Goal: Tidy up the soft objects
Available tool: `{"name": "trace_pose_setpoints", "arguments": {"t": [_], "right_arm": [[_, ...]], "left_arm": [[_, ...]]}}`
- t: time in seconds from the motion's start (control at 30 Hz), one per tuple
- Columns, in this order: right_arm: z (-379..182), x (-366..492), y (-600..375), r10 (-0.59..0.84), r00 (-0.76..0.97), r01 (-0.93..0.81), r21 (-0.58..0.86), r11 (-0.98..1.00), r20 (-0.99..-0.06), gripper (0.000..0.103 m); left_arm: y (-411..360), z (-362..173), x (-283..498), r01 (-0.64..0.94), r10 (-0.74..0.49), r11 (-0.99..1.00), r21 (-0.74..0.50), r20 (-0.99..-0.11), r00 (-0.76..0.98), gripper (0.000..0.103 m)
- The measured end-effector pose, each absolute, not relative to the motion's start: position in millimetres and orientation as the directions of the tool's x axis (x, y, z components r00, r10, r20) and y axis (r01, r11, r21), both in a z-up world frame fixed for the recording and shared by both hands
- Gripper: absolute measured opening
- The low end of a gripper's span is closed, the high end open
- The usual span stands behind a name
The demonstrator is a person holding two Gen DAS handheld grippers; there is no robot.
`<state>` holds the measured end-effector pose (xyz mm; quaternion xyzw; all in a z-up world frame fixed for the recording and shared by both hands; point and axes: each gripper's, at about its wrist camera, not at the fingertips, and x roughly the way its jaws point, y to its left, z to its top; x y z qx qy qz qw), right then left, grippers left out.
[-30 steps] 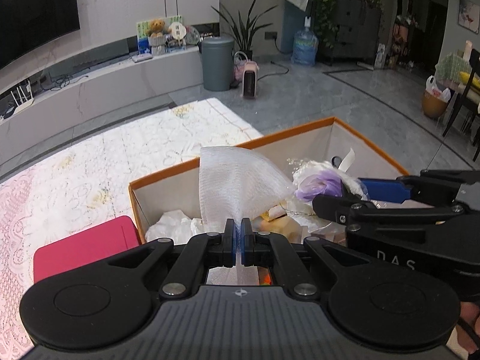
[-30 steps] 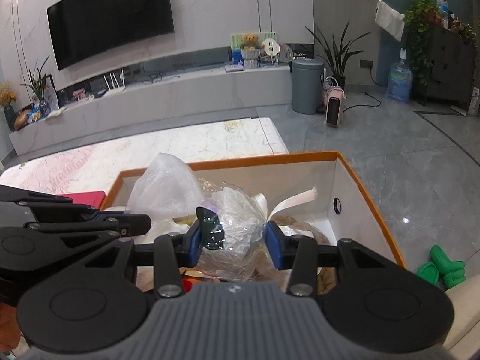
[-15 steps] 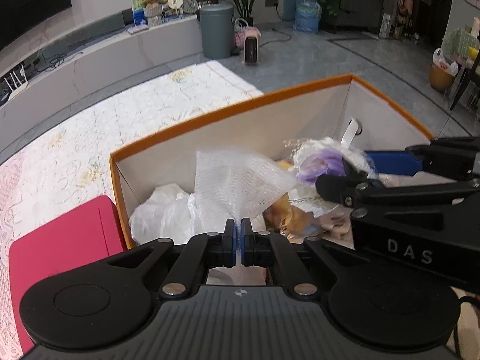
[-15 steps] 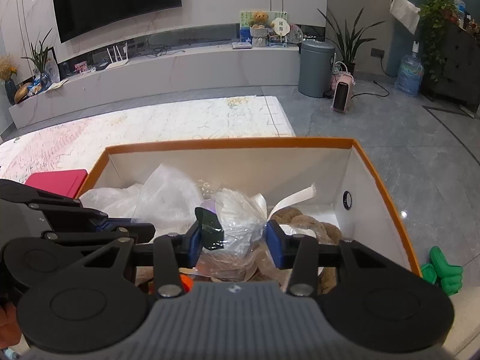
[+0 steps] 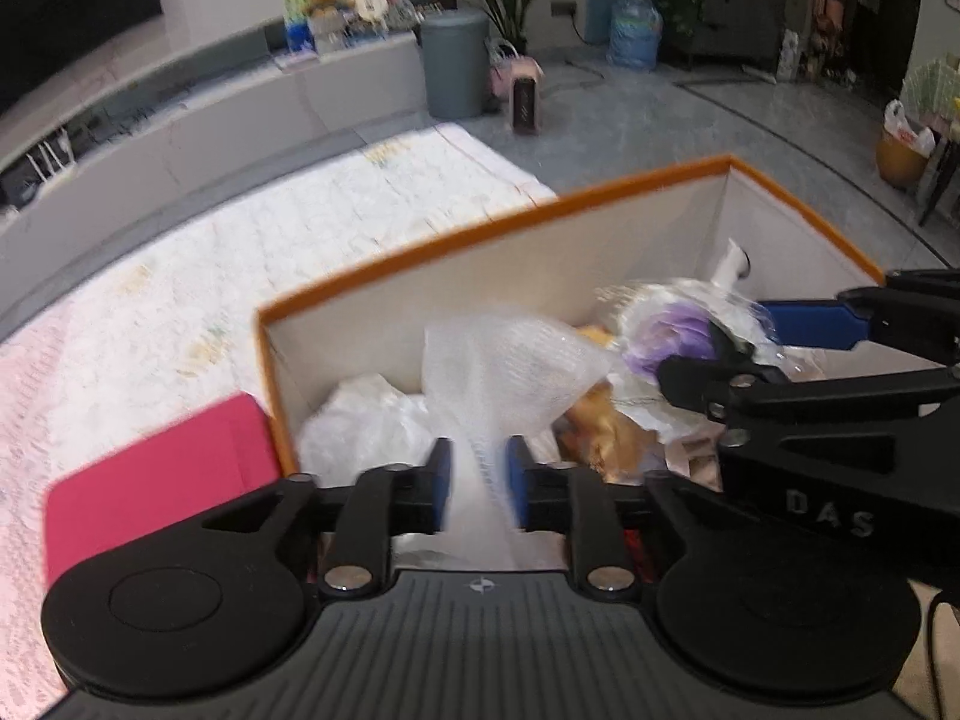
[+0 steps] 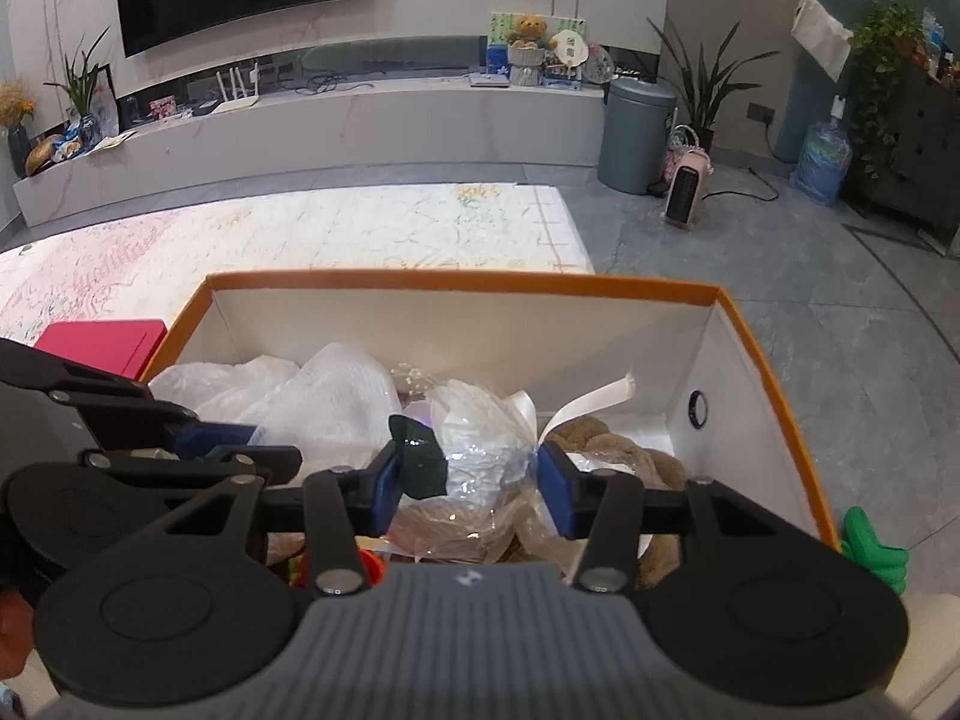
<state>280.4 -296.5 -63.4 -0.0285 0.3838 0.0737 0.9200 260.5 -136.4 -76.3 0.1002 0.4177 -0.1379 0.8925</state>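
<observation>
- L wrist: left gripper [image 5: 477, 483] jaws just opened, mesh [image 5: 504, 372] loose between pads, over box [image 5: 480, 222].
- R wrist: right gripper [image 6: 468, 486] jaws widening, bag [image 6: 480, 450] between them w/ gaps both sides, in box [image 6: 456, 282].

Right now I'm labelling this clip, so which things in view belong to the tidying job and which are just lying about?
Job:
- orange-rimmed box
- white mesh foam wrap, between the just-opened left hand-held gripper pads
- clear plastic bundle between the right hand-held gripper pads

Lying about:
- red box
- grey bin
- pink heater
- water jug
</observation>
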Motion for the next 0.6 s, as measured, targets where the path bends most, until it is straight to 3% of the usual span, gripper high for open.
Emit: {"name": "trace_pose_setpoints", "arguments": {"t": [0.1, 0.33, 0.4, 0.6], "right_arm": [[-55, 275, -300, 0.113, 0.705, -0.138, 0.020, 0.990, -0.700, 0.056], [-21, 254, -305, 0.174, 0.740, -0.134, 0.112, 0.985, -0.649, 0.070], [-10, 245, -301, 0.174, 0.757, -0.137, 0.107, 0.985, -0.629, 0.075], [26, 210, -287, 0.179, 0.807, -0.148, 0.100, 0.984, -0.564, 0.075]], "left_arm": [[-126, -63, 257, 0.305, -0.177, 0.952, 0.038, -0.743, 0.645, 0.051], [-104, -24, 232, 0.274, -0.207, 0.962, 0.008, -0.637, 0.742, 0.073], [-97, -11, 221, 0.264, -0.208, 0.965, 0.006, -0.596, 0.776, 0.076], [-79, 24, 182, 0.216, -0.168, 0.975, 0.058, -0.448, 0.878, 0.078]]}}
